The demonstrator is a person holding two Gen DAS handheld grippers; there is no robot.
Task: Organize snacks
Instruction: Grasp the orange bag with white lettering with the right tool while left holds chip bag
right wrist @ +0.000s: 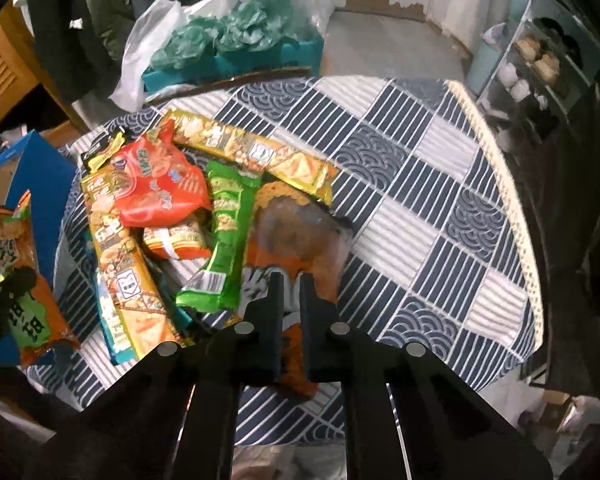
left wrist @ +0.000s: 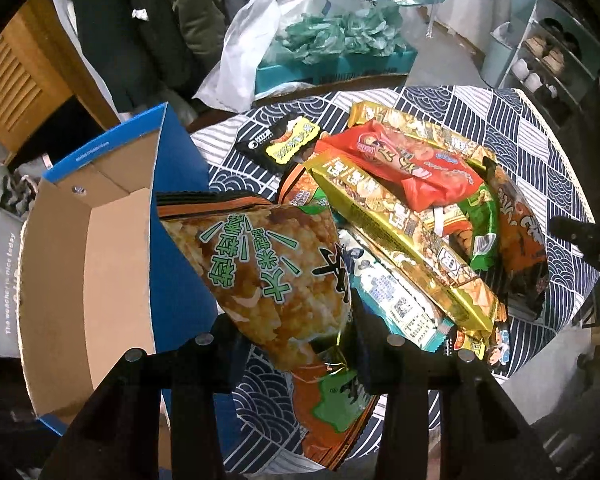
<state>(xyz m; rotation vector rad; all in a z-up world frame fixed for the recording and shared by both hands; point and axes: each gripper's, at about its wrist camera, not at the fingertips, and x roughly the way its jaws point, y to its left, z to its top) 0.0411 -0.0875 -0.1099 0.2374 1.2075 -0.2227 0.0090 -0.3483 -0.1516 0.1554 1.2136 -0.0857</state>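
Note:
My left gripper is shut on an orange rice-cracker bag with green lettering and holds it lifted beside the open blue cardboard box at the left. The same bag shows at the left edge of the right wrist view. My right gripper is nearly closed on the edge of an orange snack bag lying on the table. A pile of snacks lies between: a red bag, gold packs, a green pack.
The round table has a blue and white patterned cloth. A teal box with plastic bags stands behind the table. A shelf with shoes is at the right. A wooden chair is at the far left.

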